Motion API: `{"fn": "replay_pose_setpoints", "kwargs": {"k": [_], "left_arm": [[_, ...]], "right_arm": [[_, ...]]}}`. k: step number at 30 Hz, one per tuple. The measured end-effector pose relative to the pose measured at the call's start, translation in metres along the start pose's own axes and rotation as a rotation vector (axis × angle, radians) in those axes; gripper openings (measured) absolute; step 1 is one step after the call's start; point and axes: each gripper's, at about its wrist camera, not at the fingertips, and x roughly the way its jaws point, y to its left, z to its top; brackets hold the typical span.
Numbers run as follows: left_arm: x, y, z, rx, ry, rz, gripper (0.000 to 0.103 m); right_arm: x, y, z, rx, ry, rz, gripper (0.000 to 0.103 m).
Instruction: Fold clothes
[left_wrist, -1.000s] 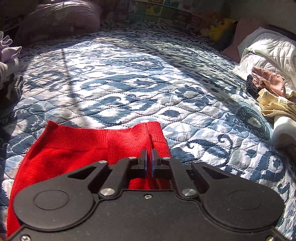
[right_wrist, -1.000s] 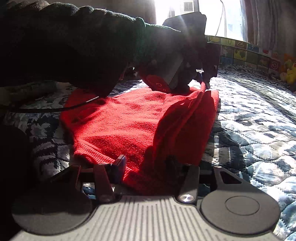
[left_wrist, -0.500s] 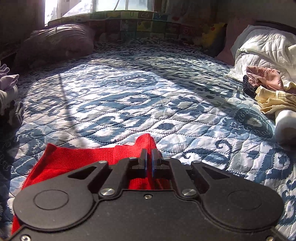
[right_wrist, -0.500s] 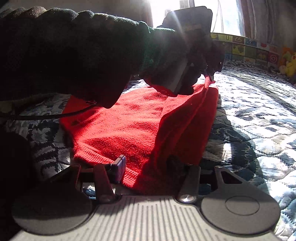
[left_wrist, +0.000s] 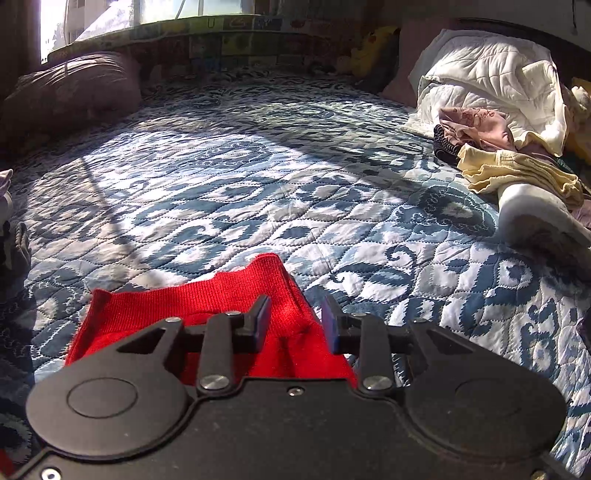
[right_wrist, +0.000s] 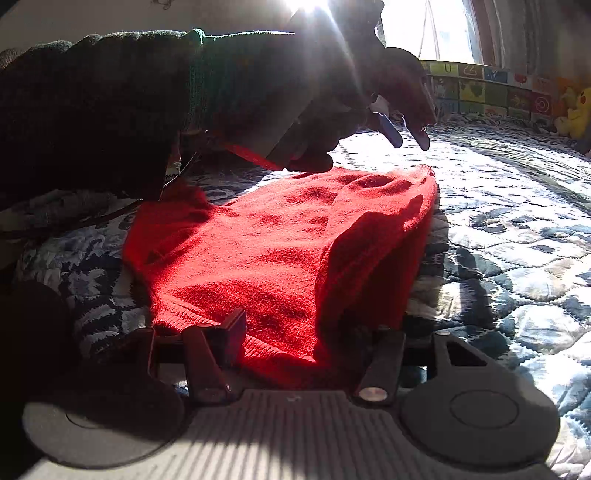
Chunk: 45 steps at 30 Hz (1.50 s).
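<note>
A red knit garment (left_wrist: 207, 306) lies folded on the blue patterned quilt (left_wrist: 258, 166). In the left wrist view my left gripper (left_wrist: 294, 321) is open, with the garment's far corner lying loose under the gap between its fingers. The right wrist view shows that same left gripper (right_wrist: 410, 134) hanging open just above the far corner of the red garment (right_wrist: 277, 251), held by a hand in a dark sleeve (right_wrist: 110, 110). My right gripper (right_wrist: 308, 339) stands open at the near hem. Its fingers are wide apart on either side of a raised fold.
A heap of loose clothes (left_wrist: 517, 173) and a white quilted duvet (left_wrist: 480, 74) lie at the right of the bed. A brown pillow (left_wrist: 70, 92) sits at the far left. A yellow plush toy (right_wrist: 572, 114) rests by the patterned wall.
My left gripper has opened and let go of the garment's corner, which dropped onto the fold. The gripper has lifted a little. The right gripper has stayed open at the hem.
</note>
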Motion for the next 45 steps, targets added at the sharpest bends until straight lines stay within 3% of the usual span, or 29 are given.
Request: {"fn": "replay_pose_setpoints", "kwargs": {"k": [2, 4, 7, 11, 13, 17, 22, 23, 26, 27, 31, 37, 41, 45], "left_arm": [[-0.004, -0.012, -0.025, 0.064, 0.045, -0.041, 0.028], [0.009, -0.021, -0.050, 0.144, 0.130, 0.003, 0.030], [0.011, -0.018, -0.066, 0.187, 0.080, 0.014, 0.034], [-0.016, -0.011, -0.052, 0.105, 0.021, 0.021, 0.042], [-0.037, -0.007, -0.053, 0.083, -0.017, -0.006, 0.042], [-0.053, 0.002, -0.066, 0.043, -0.031, -0.049, 0.041], [-0.038, 0.019, -0.079, -0.018, 0.005, -0.072, 0.040], [-0.034, 0.022, -0.081, -0.021, 0.014, -0.062, 0.040], [-0.022, 0.028, -0.090, -0.045, 0.038, -0.045, 0.046], [-0.020, 0.030, -0.092, -0.058, 0.041, -0.043, 0.047], [-0.016, 0.024, -0.093, -0.045, 0.048, -0.003, 0.048], [-0.025, 0.023, -0.091, -0.032, 0.053, 0.005, 0.050], [-0.061, 0.036, -0.101, -0.135, 0.039, 0.029, 0.054], [-0.103, 0.062, -0.120, -0.290, 0.018, 0.052, 0.054]], "right_arm": [[0.000, 0.003, -0.001, -0.022, 0.000, -0.012, 0.057], [0.001, 0.007, -0.003, -0.054, 0.001, -0.028, 0.057], [-0.002, 0.011, -0.005, -0.077, -0.001, -0.041, 0.058], [-0.024, 0.014, -0.004, -0.089, -0.012, -0.070, 0.054], [-0.039, 0.013, -0.002, -0.083, -0.024, -0.104, 0.039], [-0.050, 0.008, 0.008, -0.073, -0.143, -0.150, 0.033], [-0.019, 0.005, 0.024, -0.132, -0.204, -0.164, 0.033], [-0.010, 0.004, 0.025, -0.138, -0.186, -0.158, 0.033], [0.027, -0.008, 0.013, -0.116, 0.003, -0.130, 0.034], [0.024, -0.012, 0.005, -0.095, -0.041, -0.121, 0.034], [0.021, -0.018, 0.005, -0.063, -0.033, -0.106, 0.033], [0.009, 0.002, 0.002, -0.137, -0.022, -0.161, 0.037], [-0.016, 0.007, -0.002, -0.122, -0.012, -0.170, 0.050], [-0.038, -0.007, -0.001, 0.041, -0.032, -0.141, 0.054]]}}
